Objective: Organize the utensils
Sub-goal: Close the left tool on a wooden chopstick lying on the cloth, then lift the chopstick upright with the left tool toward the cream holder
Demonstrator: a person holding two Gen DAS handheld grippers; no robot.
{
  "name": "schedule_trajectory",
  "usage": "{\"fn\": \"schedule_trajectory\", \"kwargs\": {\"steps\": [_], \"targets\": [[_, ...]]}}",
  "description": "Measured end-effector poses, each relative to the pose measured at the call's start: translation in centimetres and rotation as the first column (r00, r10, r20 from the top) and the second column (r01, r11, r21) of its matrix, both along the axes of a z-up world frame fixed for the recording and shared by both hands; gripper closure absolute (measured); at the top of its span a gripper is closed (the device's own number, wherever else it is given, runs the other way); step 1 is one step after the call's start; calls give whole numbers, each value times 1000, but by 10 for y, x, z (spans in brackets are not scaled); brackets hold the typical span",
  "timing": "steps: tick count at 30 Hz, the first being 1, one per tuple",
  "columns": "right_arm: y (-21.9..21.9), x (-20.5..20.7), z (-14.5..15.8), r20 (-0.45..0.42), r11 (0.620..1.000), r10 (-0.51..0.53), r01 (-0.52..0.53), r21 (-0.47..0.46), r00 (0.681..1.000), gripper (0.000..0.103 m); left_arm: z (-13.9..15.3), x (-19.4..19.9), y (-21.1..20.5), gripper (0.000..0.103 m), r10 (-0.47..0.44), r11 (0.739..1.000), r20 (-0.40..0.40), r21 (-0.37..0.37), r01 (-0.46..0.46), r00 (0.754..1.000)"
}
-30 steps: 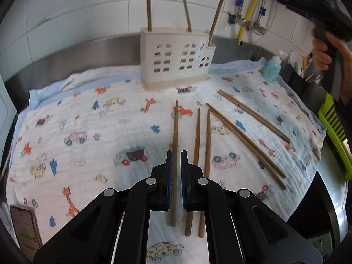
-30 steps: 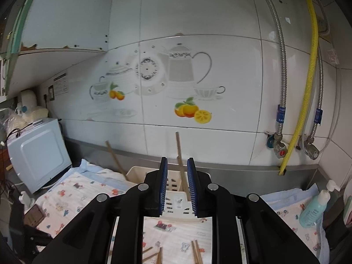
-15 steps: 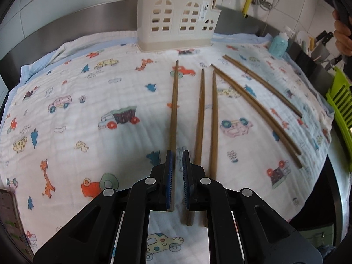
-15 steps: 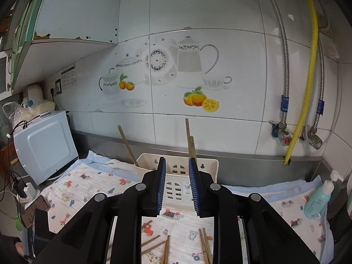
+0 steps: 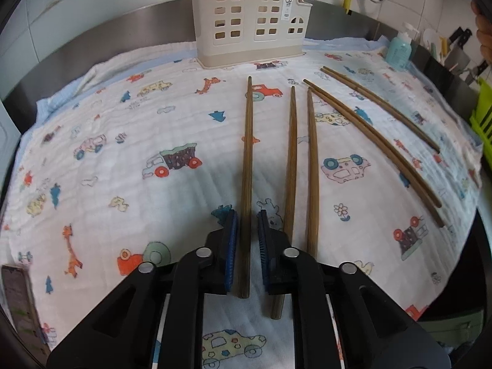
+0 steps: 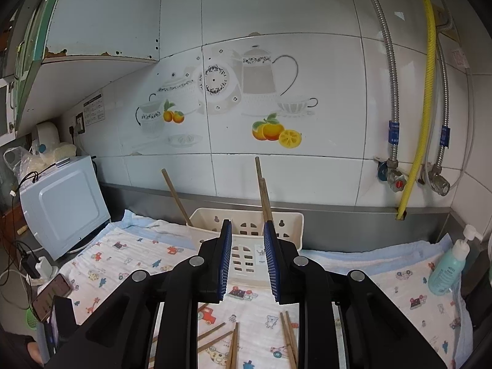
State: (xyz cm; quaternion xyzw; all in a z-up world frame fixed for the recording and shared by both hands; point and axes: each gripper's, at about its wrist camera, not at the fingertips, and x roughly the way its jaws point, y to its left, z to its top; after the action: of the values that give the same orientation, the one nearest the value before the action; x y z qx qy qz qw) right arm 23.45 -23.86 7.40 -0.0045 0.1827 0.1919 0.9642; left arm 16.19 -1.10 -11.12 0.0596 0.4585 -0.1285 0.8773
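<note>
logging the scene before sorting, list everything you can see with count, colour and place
loose chopsticks: seven, brown, lying on the cloth
standing chopsticks: three, brown, in the holder
holder: one, cream, back of the cloth
cloth: one, white with cartoon print, covering the counter
pump bottle: one, teal, far right
box appliance: one, white, far left
phone: one, dark, left edge
hose: one, yellow, right wall
left gripper: black, blue pads, shut, lined up with the leftmost chopstick
right gripper: black, blue pads, open, empty, facing the holder
</note>
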Motion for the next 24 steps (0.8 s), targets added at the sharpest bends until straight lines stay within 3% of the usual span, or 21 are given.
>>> {"fn": "schedule_trajectory", "kwargs": {"steps": [4,11,24], "targets": [[-2,-7,-2,-2,1000,6,-6,13,1000,81,8,0,3,97,11,999,2,-42,-10,1000],[-8,-22,-3,10,999,6,-7,36,1000,81,46,-3,15,98,18,993,102,-121,-6,995],[-17,-38,-9,6,996,-8,8,90,1000,81,98,24,12,98,29,985,248,-173,15,968]]}}
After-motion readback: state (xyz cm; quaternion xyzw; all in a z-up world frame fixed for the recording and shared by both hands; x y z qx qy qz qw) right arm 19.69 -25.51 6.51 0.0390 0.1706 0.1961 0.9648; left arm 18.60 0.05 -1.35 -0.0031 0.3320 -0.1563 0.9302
